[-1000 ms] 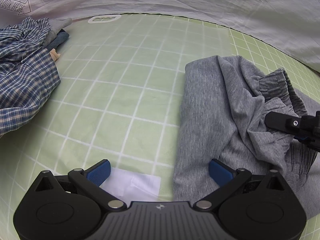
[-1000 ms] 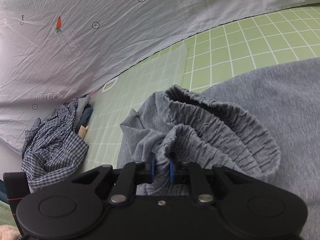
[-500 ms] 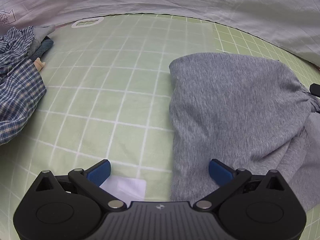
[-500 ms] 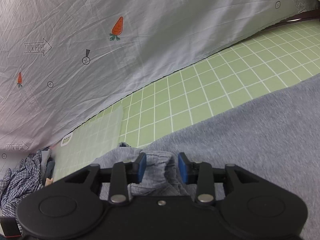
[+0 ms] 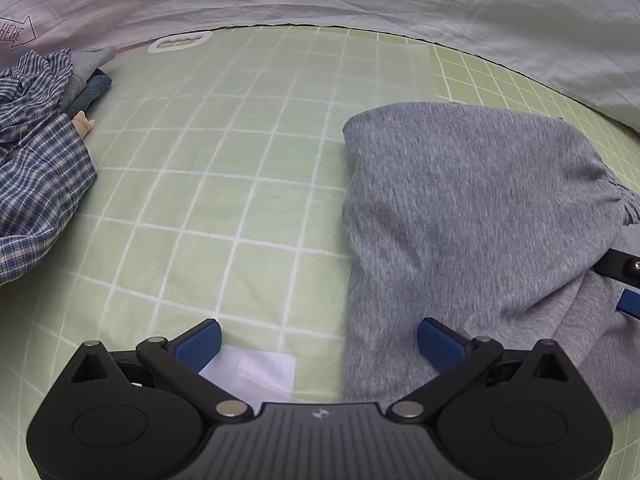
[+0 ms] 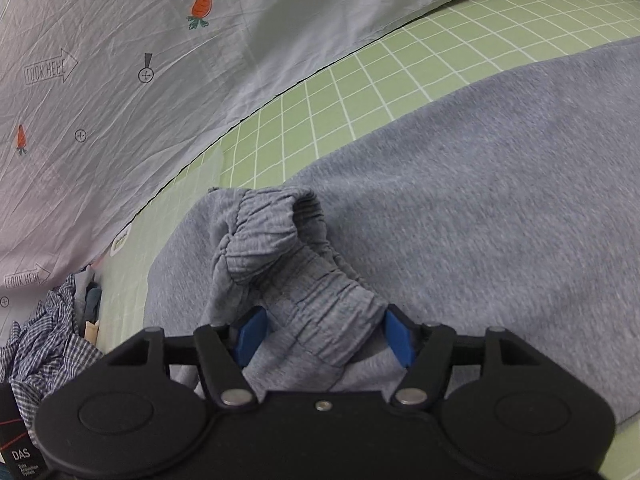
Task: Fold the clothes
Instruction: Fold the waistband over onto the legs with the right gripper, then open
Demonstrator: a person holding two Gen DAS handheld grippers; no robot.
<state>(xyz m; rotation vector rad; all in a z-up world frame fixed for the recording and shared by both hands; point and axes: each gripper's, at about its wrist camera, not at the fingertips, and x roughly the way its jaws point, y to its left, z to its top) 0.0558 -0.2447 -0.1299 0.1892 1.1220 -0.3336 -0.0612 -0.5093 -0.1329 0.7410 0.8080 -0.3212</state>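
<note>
A grey knit garment (image 5: 472, 216) lies folded over on the green checked sheet (image 5: 224, 184), right of centre in the left wrist view. Its elastic waistband (image 6: 296, 276) is bunched in the right wrist view, lying between the open blue pads of my right gripper (image 6: 324, 336). The pads stand apart on either side of the band and do not pinch it. My left gripper (image 5: 320, 344) is open and empty, low over the sheet at the garment's left edge. Part of the right gripper (image 5: 624, 276) shows at the right edge of the left wrist view.
A heap of clothes with a blue plaid shirt (image 5: 36, 168) on top lies at the far left, also in the right wrist view (image 6: 48, 336). A white patterned cloth backdrop (image 6: 120, 80) rises behind the sheet. A white paper label (image 5: 256, 368) lies by my left gripper.
My right gripper carried the waistband across, folding the garment over, then opened and let it go. The left gripper stayed open and shifted slightly.
</note>
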